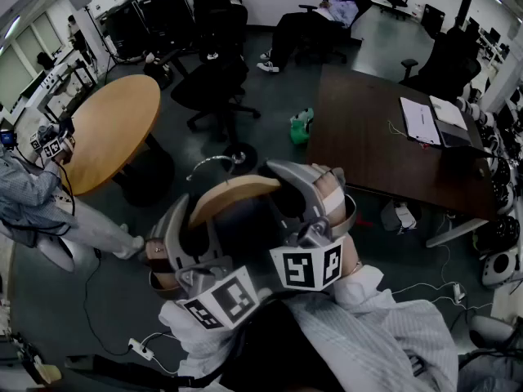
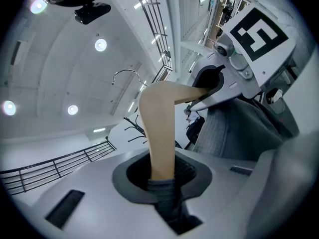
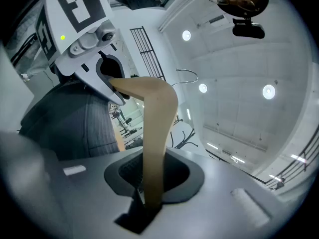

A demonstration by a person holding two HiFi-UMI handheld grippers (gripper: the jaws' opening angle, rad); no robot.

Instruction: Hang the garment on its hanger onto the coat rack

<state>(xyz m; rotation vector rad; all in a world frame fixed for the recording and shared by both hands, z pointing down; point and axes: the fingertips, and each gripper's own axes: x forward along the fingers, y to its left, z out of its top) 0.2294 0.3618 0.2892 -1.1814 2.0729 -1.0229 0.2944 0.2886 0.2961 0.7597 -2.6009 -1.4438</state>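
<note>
A curved wooden hanger [image 1: 233,196] with a metal hook [image 1: 214,163] carries a dark grey garment [image 1: 245,243]. I hold it up close under the head camera. My left gripper [image 1: 181,223] is shut on the hanger's left arm [image 2: 159,128], with garment cloth [image 2: 165,195] pinched in the jaws. My right gripper [image 1: 309,196] is shut on the hanger's right arm [image 3: 155,133]. Each gripper view looks upward at the ceiling and shows the other gripper: the right gripper [image 2: 251,39] and the left gripper [image 3: 92,34], with the garment [image 3: 75,128] hanging below. A dark coat rack [image 2: 135,127] stands far off.
A round wooden table [image 1: 106,129] stands at the left, with a person [image 1: 33,194] beside it. A dark rectangular table [image 1: 384,137] with papers is at the right. Office chairs [image 1: 216,88] and a green object [image 1: 302,126] stand ahead. Cables lie on the floor.
</note>
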